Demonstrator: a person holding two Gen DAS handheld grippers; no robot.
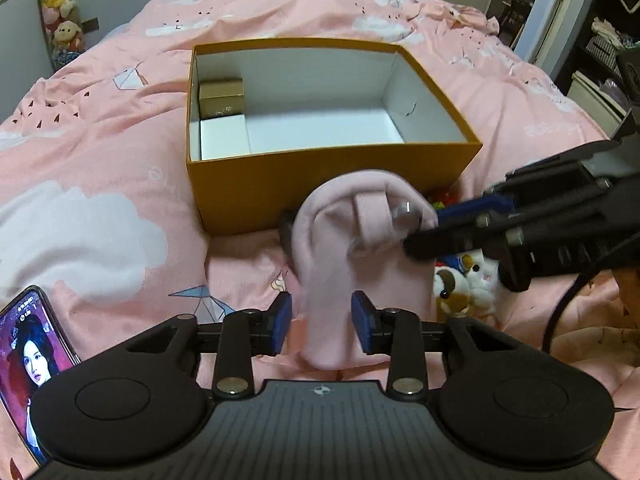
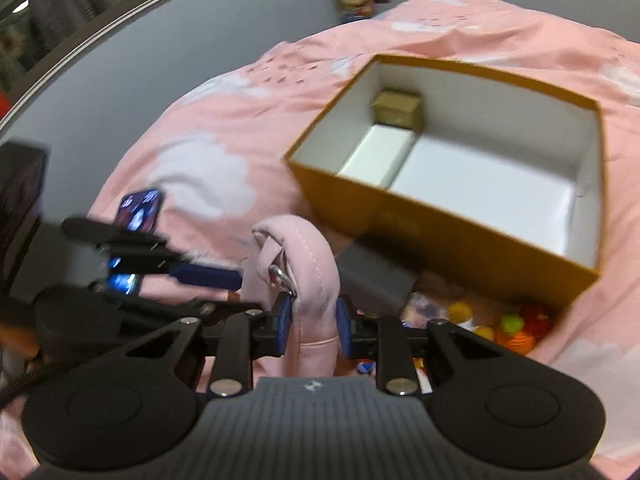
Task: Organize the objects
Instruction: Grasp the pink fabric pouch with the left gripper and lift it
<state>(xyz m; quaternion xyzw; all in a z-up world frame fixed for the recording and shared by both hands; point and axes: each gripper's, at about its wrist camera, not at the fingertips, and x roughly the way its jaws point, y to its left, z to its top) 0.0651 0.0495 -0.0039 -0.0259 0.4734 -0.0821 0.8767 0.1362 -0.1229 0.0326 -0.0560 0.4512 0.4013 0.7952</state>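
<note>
A pink bag (image 1: 340,248) with a metal ring is held up in front of an open orange box (image 1: 320,184). My left gripper (image 1: 322,326) is shut on the bag's lower end. My right gripper (image 2: 310,326) is shut on its other side; it shows in the left wrist view (image 1: 432,232) reaching in from the right. The box (image 2: 460,240) holds a small gold box (image 1: 222,98) and a white box (image 1: 224,136) along its left wall. The left gripper also shows in the right wrist view (image 2: 208,274).
The pink bedspread (image 1: 100,140) covers the bed. A phone (image 1: 28,344) with a lit screen lies at the near left. Plush toys (image 1: 464,280) and colourful knitted pieces (image 2: 516,324) lie beside the box's near right corner. A dark flat object (image 2: 372,276) lies against the box.
</note>
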